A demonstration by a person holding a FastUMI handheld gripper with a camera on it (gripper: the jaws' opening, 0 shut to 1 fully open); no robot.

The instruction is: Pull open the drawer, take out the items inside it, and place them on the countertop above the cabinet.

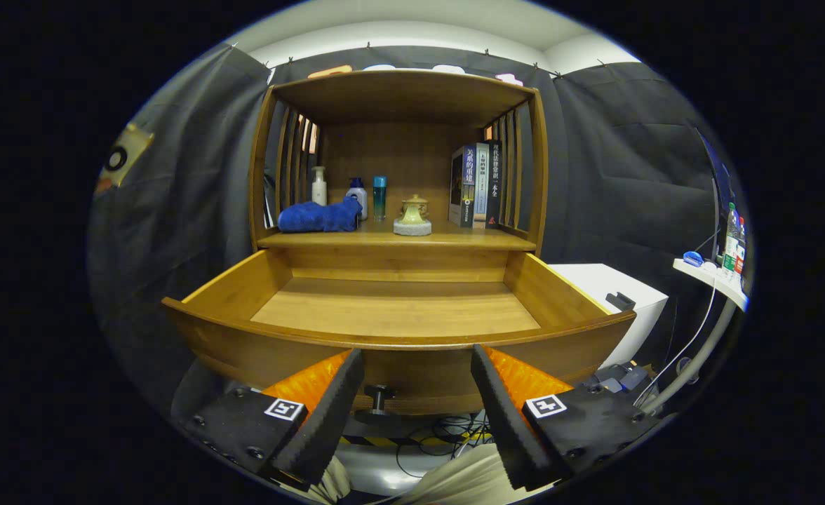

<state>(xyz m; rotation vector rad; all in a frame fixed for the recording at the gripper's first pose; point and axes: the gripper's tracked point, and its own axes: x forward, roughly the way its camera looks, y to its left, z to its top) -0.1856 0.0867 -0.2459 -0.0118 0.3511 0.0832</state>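
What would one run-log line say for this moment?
wooden drawer: pulled open, looks empty | blue cloth: on countertop | gripper: open, small dark knob between fingers

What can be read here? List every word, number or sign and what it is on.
Books: Chinese characters on the spines, too small to quote surely.
Shelf bottles and side-table bottles: labels too small to read.
Tool, open on either side of the drawer knob: two square code markers, no words.
Nothing can be quoted with confidence.

Dark cloth walls (616, 154), white ceiling (412, 28) (bright), white box (612, 291) beside.
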